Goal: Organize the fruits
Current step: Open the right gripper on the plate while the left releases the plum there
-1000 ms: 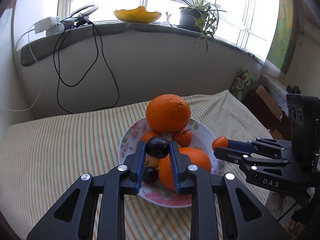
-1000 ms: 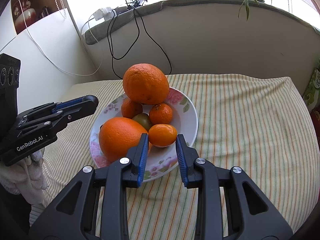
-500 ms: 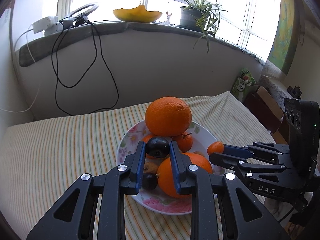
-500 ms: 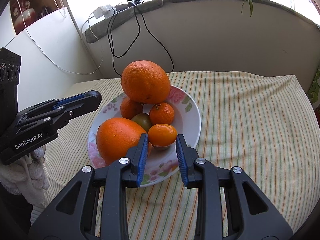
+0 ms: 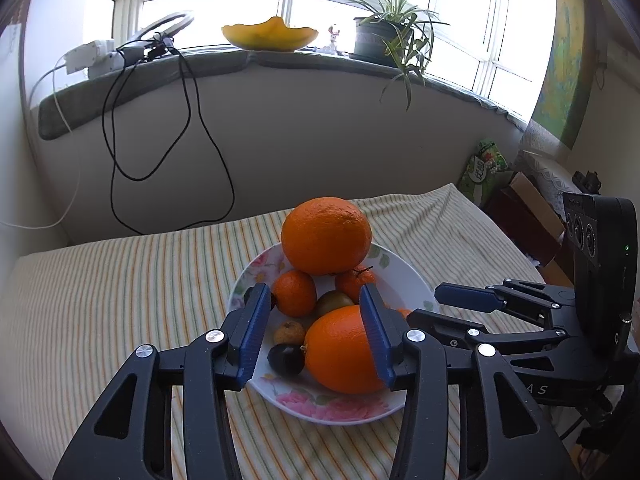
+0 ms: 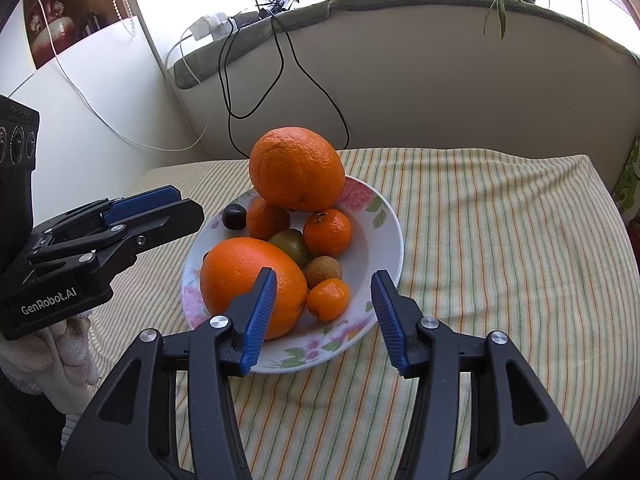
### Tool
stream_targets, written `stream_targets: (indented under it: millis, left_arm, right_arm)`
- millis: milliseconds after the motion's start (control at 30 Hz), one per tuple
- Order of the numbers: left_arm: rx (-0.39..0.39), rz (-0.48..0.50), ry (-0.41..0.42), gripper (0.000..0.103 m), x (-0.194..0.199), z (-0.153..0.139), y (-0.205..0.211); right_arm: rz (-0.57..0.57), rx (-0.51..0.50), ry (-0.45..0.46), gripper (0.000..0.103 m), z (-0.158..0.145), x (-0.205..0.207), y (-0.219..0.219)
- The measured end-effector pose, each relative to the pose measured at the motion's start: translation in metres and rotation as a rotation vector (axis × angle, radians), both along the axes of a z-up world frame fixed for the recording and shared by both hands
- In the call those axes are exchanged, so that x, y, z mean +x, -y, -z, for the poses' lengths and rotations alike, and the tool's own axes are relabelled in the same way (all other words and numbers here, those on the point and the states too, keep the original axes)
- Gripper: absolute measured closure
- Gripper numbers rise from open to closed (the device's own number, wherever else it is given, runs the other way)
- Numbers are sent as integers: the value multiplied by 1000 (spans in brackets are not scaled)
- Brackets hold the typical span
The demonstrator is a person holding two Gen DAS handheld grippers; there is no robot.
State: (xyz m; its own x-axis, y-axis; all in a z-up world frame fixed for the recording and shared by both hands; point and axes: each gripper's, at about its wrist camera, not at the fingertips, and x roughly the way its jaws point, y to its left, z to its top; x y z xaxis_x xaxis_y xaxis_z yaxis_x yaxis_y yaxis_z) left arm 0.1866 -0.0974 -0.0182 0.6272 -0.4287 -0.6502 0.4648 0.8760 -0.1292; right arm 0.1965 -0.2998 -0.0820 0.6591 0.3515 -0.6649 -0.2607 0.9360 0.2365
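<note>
Glossy glazed plate (image 6: 390, 240) — matt striped cloth (image 6: 500, 240)

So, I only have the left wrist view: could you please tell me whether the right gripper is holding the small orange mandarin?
Observer: No. The right gripper is open, and the small orange mandarin lies untouched on the white floral plate, between its fingers.
Operator: Thank you. Is any other fruit blocked from my view?
Observer: Yes, a round dark plum sits at the rim nearest the left gripper.
</note>
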Motion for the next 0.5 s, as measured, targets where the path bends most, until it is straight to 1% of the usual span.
stream_targets:
  millis: [100,167,333,433,500]
  left_arm:
    - [4,-6,0,48,-1,0,0]
    - [4,-17,-4,41,-2,-1,0]
    - [9,-36,-8,31,-5,0,-1]
    - [10,-49,-12,30,-7,0,-2]
    - [10,-58,-17,30,-9,1,-4]
  right_arm:
    - [3,2,4,44,-1,-1,2]
    - [5,2,6,42,-1,-3,3]
    - [12,-4,12,36,-2,-5,4]
    - [22,-14,25,28,-5,-9,4]
    - [32,-18,37,21,-8,-12,5]
